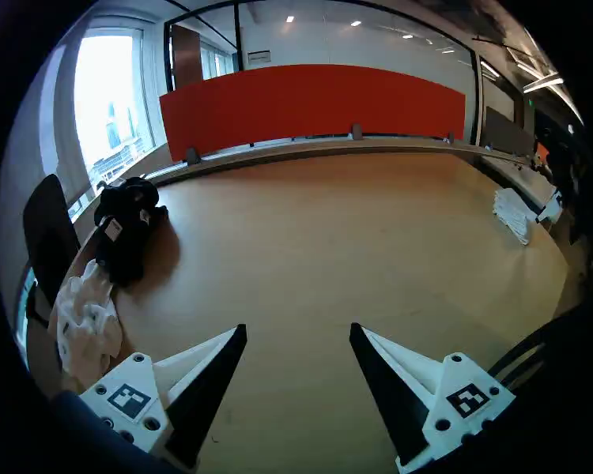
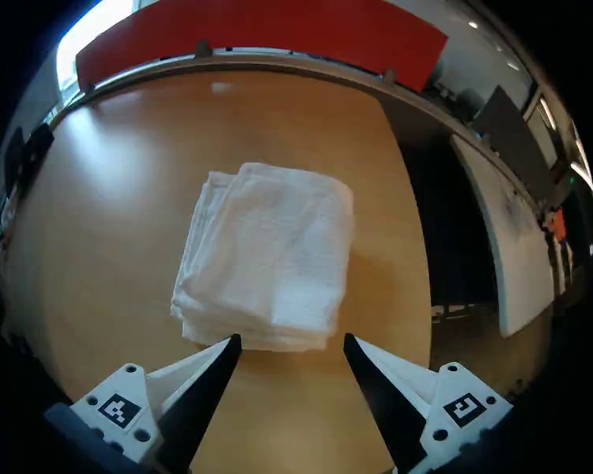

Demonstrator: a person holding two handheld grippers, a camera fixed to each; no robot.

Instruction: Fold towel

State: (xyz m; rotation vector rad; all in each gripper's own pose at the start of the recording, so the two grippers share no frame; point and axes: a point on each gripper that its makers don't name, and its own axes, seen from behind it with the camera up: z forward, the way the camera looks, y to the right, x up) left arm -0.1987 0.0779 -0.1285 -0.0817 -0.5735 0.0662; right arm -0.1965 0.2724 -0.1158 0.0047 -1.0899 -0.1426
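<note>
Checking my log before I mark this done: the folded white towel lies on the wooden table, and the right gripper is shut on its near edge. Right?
Not quite. The right gripper is open, with its fingers spread apart at that edge, as the right gripper view shows. The folded white towel does lie on the wooden table.

The left gripper (image 1: 296,328) is seen from its own camera. Two dark, wedge-shaped fingers (image 1: 209,379) reach forward from white mounts (image 1: 130,395), each bearing a square black-and-white marker (image 1: 128,400). Its jaws stand wide apart, gripping nothing. The right gripper (image 2: 291,338) has the same pose, tilted downward, its dark fingers (image 2: 383,395) spread wide with nothing pressed between the tips.
</note>
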